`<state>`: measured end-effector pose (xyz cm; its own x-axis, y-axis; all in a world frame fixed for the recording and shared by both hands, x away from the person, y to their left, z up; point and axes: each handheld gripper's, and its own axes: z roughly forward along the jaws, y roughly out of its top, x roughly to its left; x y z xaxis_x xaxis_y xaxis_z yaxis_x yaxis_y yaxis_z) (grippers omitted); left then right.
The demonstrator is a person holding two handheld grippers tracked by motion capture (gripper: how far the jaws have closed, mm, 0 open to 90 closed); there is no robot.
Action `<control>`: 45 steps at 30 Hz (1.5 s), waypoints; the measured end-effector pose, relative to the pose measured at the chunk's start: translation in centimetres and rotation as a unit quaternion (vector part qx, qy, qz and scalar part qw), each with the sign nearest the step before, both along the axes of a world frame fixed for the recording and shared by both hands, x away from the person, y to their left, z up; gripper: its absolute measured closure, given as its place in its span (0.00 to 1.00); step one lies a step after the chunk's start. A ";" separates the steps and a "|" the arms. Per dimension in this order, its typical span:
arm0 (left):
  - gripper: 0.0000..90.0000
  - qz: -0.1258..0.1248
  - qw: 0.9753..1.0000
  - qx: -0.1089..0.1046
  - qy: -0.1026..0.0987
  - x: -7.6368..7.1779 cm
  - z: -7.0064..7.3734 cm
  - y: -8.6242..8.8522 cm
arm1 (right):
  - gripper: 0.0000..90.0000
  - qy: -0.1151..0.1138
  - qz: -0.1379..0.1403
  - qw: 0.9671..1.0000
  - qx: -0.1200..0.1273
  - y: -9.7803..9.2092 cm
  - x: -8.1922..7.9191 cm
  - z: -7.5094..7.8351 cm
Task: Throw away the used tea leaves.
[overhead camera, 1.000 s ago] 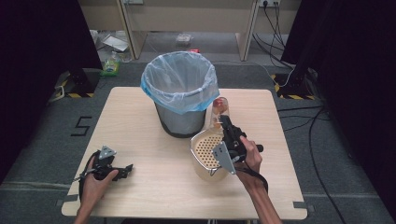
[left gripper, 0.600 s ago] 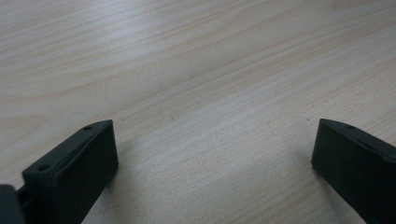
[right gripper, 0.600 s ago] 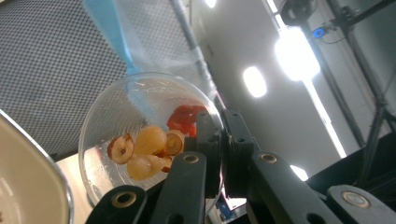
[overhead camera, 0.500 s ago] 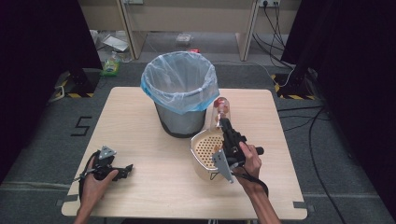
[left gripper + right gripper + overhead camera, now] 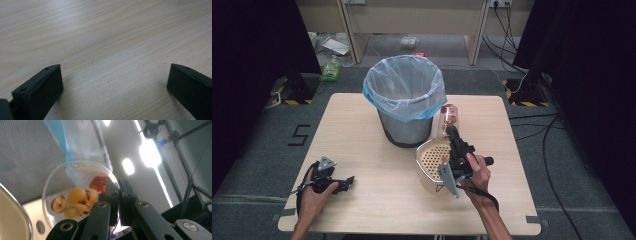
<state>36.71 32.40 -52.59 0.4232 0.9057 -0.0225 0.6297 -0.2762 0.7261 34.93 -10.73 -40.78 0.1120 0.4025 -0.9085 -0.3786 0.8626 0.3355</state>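
Observation:
A clear plastic cup (image 5: 449,118) with yellow and red fruit pieces hangs tilted just right of the bin (image 5: 404,95). My right gripper (image 5: 452,133) is shut on the cup's wall. In the right gripper view the cup (image 5: 75,195) fills the middle, its wall pinched between the jaws of my right gripper (image 5: 118,187). A cream perforated colander (image 5: 432,160) sits on the table under that hand. My left gripper (image 5: 344,183) rests at the table's front left. Its jaws stand wide apart in the left gripper view (image 5: 113,75), with only bare wood between them.
The grey mesh bin, lined with a blue bag (image 5: 404,111), stands at the table's (image 5: 362,130) back middle. Its mesh wall (image 5: 25,157) rises close beside the cup. Cables and stands lie on the floor around the table.
My right gripper and the cup have shifted slightly toward the person and lower, over the colander. The left gripper has not moved.

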 end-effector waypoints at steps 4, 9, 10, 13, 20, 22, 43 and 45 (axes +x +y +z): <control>0.00 0.000 1.000 0.000 0.000 0.0 0.0 0.0 | 0.97 -0.003 -0.009 1.000 -0.020 0.0 0.1 0.0; 0.00 0.000 1.000 0.001 0.000 0.0 0.0 0.0 | 0.97 -0.002 -0.007 1.000 -0.018 0.1 0.0 -0.1; 0.00 0.000 1.000 0.000 0.000 0.0 0.0 0.0 | 0.97 -0.002 -0.007 1.000 -0.018 0.1 0.0 -0.1; 0.00 0.000 1.000 0.000 0.000 0.0 0.0 0.0 | 0.97 -0.009 -0.006 1.000 -0.011 0.0 -0.2 0.3; 0.00 0.000 1.000 0.000 0.000 0.0 0.0 0.0 | 0.97 0.001 -0.002 1.000 0.006 -0.2 -0.2 0.7; 0.00 0.000 1.000 0.000 0.000 0.0 0.0 0.0 | 0.97 0.037 0.001 0.999 0.032 -0.3 0.1 1.0; 0.00 0.000 1.000 0.000 0.000 0.0 0.0 0.0 | 0.97 0.244 0.013 0.928 0.281 -4.9 4.4 4.5; 0.00 0.000 1.000 0.000 0.000 0.0 0.0 0.0 | 0.97 0.246 0.011 0.926 0.286 -5.2 4.7 5.0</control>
<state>36.71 32.40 -52.59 0.4231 0.9058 -0.0225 0.6301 -0.2763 0.7257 39.62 -15.92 -35.75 -0.2725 0.8306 -0.4856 -0.0734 0.4853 0.8713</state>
